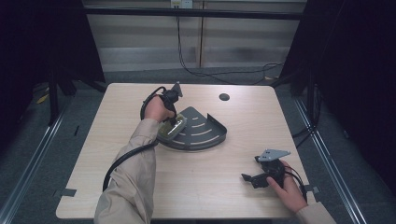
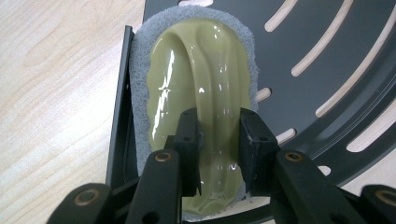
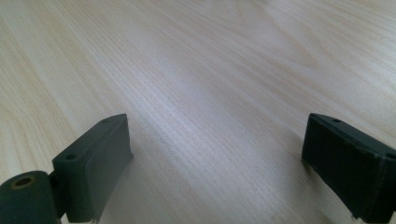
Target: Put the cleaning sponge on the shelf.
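A scrubbing pad (image 2: 196,88) with a glossy olive plastic handle and a grey-white abrasive rim lies on the left corner of a dark grey quarter-round slotted rack (image 2: 327,60). My left gripper (image 2: 218,149) points down onto it, its jaws pinching the raised ridge of the olive handle. From above, the pad (image 1: 171,128) sits at the rack's (image 1: 201,135) left edge under the left gripper (image 1: 173,119). My right gripper (image 1: 250,178) rests low near the table's front right, jaws wide apart with bare wood between them (image 3: 215,154).
The rack lies mid-table on a light wooden tabletop (image 1: 140,186). A round cable hole (image 1: 224,97) is at the back of the table. Black cables run across the floor behind it. Dark frames flank both sides.
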`<move>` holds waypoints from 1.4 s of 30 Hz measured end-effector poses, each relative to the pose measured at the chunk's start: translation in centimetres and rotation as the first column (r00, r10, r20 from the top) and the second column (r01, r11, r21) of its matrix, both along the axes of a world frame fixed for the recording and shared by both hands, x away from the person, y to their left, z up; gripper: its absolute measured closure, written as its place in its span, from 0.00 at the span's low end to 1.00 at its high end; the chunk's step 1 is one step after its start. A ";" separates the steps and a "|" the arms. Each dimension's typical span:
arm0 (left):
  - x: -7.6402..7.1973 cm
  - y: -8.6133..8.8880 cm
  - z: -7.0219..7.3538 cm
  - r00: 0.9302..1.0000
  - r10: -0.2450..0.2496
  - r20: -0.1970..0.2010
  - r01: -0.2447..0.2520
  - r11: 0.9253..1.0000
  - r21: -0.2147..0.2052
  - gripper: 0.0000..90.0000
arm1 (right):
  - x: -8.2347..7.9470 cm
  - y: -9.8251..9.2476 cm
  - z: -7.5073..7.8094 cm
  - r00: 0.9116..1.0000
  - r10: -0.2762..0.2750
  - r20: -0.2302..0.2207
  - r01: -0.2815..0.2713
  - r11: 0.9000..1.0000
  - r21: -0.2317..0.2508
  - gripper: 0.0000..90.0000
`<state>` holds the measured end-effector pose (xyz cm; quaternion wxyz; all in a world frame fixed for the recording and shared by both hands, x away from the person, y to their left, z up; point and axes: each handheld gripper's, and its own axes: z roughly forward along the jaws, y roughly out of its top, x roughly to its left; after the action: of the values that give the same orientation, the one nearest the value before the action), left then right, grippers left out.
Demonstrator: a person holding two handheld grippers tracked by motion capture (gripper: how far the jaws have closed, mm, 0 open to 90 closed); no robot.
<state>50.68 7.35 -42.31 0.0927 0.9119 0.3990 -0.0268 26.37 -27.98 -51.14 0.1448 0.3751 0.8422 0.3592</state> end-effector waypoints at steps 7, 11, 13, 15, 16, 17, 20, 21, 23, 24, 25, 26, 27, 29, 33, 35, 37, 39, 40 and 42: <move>-0.1 0.1 -0.3 1.000 0.017 0.011 -0.017 1.000 0.005 0.79 | 0.0 0.0 0.0 1.000 0.002 0.001 -0.002 1.000 0.000 0.08; -0.2 0.2 -0.4 0.999 0.031 0.027 -0.031 0.999 0.009 0.77 | 0.0 0.0 0.0 1.000 0.003 0.001 -0.003 1.000 0.001 0.08; -0.3 0.3 -0.5 0.999 0.036 0.030 -0.037 0.999 0.008 0.76 | 0.0 0.0 0.0 1.000 0.003 0.000 -0.003 1.000 0.001 0.08; -0.3 0.2 -0.6 0.999 0.042 0.029 -0.042 0.999 0.006 0.74 | 0.0 0.0 0.0 1.000 0.002 0.000 -0.002 1.000 0.001 0.08; -0.3 0.2 -0.6 0.999 0.033 0.030 -0.034 0.999 0.009 0.74 | 0.0 0.0 0.0 1.000 0.002 0.000 -0.002 1.000 0.001 0.08; -0.4 0.2 -0.6 0.999 0.037 0.033 -0.038 0.999 0.010 0.73 | 0.0 0.0 0.0 1.000 0.002 0.000 -0.002 1.000 0.001 0.08; -0.5 0.2 -0.8 0.998 0.048 0.033 -0.048 0.999 0.005 0.70 | 0.0 0.0 0.0 1.000 0.002 -0.002 -0.002 1.000 0.002 0.08; -0.5 0.2 -0.8 0.998 0.049 0.033 -0.049 0.999 0.007 0.70 | 0.0 0.0 0.0 1.000 0.002 -0.002 -0.002 1.000 0.002 0.08; -0.5 0.3 -0.8 0.998 0.050 0.033 -0.050 0.999 0.006 0.68 | 0.0 0.0 0.0 1.000 0.002 -0.003 -0.002 1.000 0.002 0.08; -0.6 0.4 -0.8 0.997 0.059 0.041 -0.060 0.998 0.010 0.67 | 0.0 0.0 0.0 1.000 0.003 -0.002 -0.003 1.000 0.002 0.08; -0.6 0.4 -0.8 0.997 0.070 0.042 -0.070 0.998 0.008 0.64 | 0.0 0.0 0.0 1.000 0.003 -0.002 -0.003 1.000 0.002 0.08; -0.7 0.4 -0.8 0.996 0.071 0.047 -0.071 0.997 0.006 0.62 | 0.0 0.0 0.0 1.000 0.003 -0.003 -0.003 1.000 0.002 0.08; -0.6 0.4 -0.8 0.997 0.064 0.047 -0.064 0.998 0.008 0.61 | 0.0 0.0 0.0 1.000 0.003 -0.003 -0.003 1.000 0.002 0.08; -0.8 0.4 -0.8 0.996 0.071 0.046 -0.072 0.997 0.017 0.57 | 0.0 0.0 0.0 1.000 0.002 -0.003 -0.002 1.000 0.003 0.08; -0.9 0.6 -0.5 0.995 0.083 0.058 -0.084 0.996 0.005 0.52 | 0.0 0.0 0.0 1.000 0.002 -0.003 -0.002 1.000 0.002 0.08; -1.0 0.7 -0.3 0.994 0.085 0.068 -0.085 0.996 -0.001 0.48 | 0.0 0.0 0.0 1.000 0.002 -0.003 -0.002 1.000 0.002 0.08; -1.1 0.9 -0.1 0.993 0.092 0.078 -0.092 0.996 -0.007 0.45 | 0.0 0.0 0.0 1.000 0.002 -0.003 -0.002 1.000 0.002 0.08; -1.2 1.1 0.1 0.992 0.090 0.085 -0.090 0.996 -0.007 0.42 | 0.0 0.0 0.0 1.000 0.002 -0.003 -0.002 1.000 0.002 0.08; -1.3 1.1 0.1 0.991 0.103 0.085 -0.102 0.995 -0.012 0.41 | 0.0 0.0 0.0 1.000 0.002 -0.003 -0.002 1.000 0.002 0.08; -1.4 1.3 0.1 0.991 0.105 0.087 -0.104 0.994 -0.015 0.38 | 0.0 0.0 0.0 1.000 0.002 -0.003 -0.002 1.000 0.002 0.08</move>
<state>49.28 8.61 -42.16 0.1161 0.8895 0.4417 0.0160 26.37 -27.96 -51.15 0.1429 0.3748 0.8424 0.3599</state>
